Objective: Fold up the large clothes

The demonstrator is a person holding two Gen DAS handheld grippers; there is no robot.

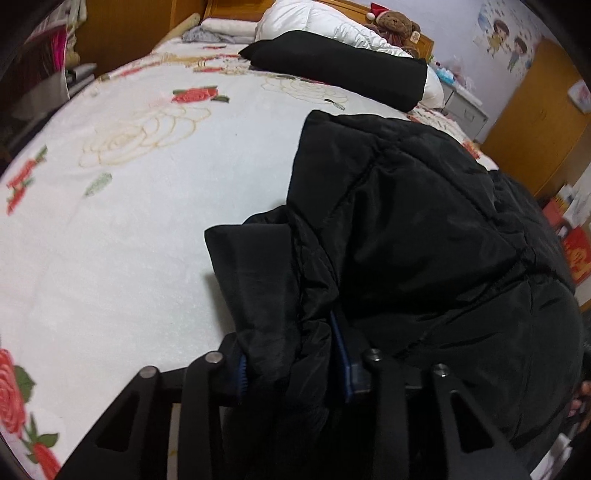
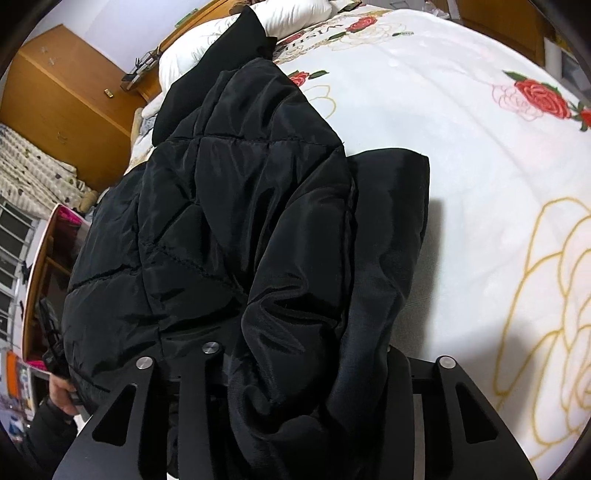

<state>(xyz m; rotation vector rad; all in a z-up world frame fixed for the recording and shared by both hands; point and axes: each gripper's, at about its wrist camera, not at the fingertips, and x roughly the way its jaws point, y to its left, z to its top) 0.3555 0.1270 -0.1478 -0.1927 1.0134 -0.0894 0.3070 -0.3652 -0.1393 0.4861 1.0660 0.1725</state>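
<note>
A black quilted puffer jacket (image 1: 424, 229) lies on the floral bedspread (image 1: 147, 221), bunched at the bed's near edge. My left gripper (image 1: 291, 365) is shut on a bunched fold of the jacket, its blue pads (image 1: 341, 354) pinching the fabric. In the right wrist view the same jacket (image 2: 221, 206) drapes over my right gripper (image 2: 295, 369), which is shut on a thick fold of it; the fingertips are hidden under the cloth.
A folded black garment (image 1: 332, 66) lies near the white pillows (image 1: 321, 26) and a teddy bear (image 1: 397, 24) at the bed's head. Wooden wardrobes (image 1: 535, 122) stand beside the bed. A hand (image 2: 61, 391) shows at the lower left.
</note>
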